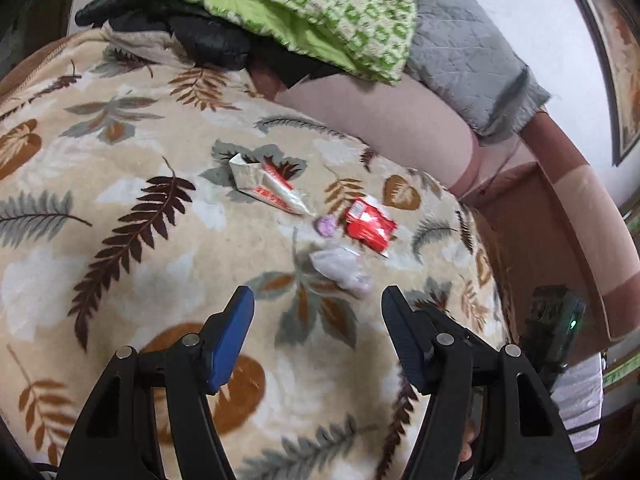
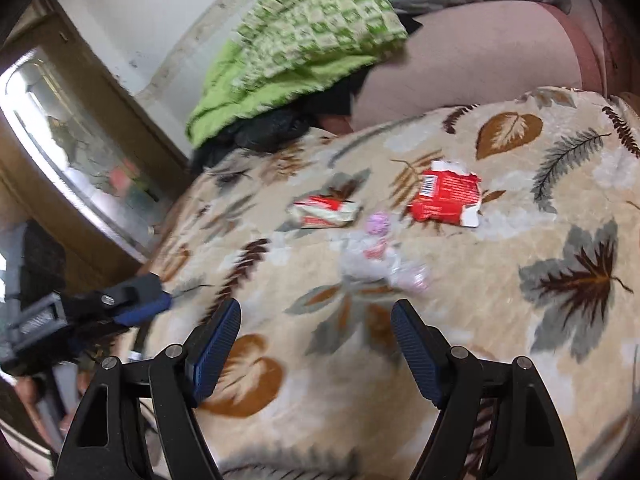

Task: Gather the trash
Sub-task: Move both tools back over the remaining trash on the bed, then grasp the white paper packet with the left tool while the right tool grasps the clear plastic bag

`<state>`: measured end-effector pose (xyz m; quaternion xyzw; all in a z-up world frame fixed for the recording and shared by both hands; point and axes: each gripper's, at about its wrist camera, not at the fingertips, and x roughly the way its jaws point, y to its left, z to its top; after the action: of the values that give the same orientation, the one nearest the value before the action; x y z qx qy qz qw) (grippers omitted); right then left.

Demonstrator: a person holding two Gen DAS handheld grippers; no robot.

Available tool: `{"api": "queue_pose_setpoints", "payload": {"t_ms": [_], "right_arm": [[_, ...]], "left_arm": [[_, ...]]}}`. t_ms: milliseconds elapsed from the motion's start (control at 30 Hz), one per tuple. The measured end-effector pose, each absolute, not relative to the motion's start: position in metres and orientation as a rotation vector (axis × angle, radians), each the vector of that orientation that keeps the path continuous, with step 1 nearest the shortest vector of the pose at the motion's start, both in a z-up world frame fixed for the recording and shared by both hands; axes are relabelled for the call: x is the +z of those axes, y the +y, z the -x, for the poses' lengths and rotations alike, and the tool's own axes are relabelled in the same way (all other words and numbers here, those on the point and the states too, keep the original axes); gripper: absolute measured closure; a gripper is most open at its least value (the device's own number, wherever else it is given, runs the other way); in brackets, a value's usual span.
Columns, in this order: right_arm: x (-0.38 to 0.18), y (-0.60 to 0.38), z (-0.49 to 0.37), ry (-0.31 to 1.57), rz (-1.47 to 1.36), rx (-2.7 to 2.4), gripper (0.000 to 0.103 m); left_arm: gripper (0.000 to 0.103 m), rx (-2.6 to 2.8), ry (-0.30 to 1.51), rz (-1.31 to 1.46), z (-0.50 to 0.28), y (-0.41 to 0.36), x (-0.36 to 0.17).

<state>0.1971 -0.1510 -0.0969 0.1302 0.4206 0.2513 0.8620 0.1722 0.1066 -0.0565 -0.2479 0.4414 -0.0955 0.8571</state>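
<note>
Motion blur smears the clear crumpled wrapper (image 2: pixel 380 260) and the small purple piece (image 2: pixel 379 222), so their print cannot be read. The green patterned blanket (image 1: pixel 320 12) covers most of the black garment (image 1: pixel 192 36). The silver-red wrapper (image 2: pixel 324 210) lies blurred too.
</note>
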Motion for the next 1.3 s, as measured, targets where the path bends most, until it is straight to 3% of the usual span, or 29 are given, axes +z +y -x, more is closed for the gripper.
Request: {"api": "queue_pose_setpoints", "payload": {"t_ms": [233,500,600,633,667,1100,1133,1200,1300], "right_arm": [[-0.145,-0.148,-0.239,0.943,-0.149,0.495,0.021],[-0.172,-0.159,-0.275,0.970,-0.198,0.496,0.029],[-0.186,-0.161,-0.282,1.018,-0.259,0.506,0.050],[-0.189,-0.160,-0.282,1.032,-0.269,0.508,0.063],[-0.191,-0.160,-0.281,1.041,-0.281,0.511,0.068],[-0.174,-0.169,-0.277,1.037,-0.317,0.539,0.071],[-0.173,-0.170,-0.277,1.037,-0.316,0.537,0.071],[-0.169,-0.173,-0.275,1.036,-0.300,0.516,0.071],[-0.165,-0.179,-0.274,1.033,-0.308,0.505,0.071]], "left_arm": [[0.038,-0.172,0.978,0.508,-0.198,0.116,-0.085],[0.038,-0.165,1.009,0.566,-0.227,0.123,-0.103],[0.038,-0.154,1.020,0.625,-0.249,0.126,-0.111],[0.038,-0.147,1.025,0.648,-0.259,0.127,-0.115],[0.038,-0.139,1.027,0.666,-0.269,0.129,-0.118],[0.038,0.058,1.107,0.823,-0.354,0.148,-0.156],[0.041,0.070,1.121,0.834,-0.357,0.146,-0.160],[0.058,0.083,1.155,0.841,-0.361,0.141,-0.169],[0.060,0.096,1.136,0.832,-0.357,0.136,-0.169]]}}
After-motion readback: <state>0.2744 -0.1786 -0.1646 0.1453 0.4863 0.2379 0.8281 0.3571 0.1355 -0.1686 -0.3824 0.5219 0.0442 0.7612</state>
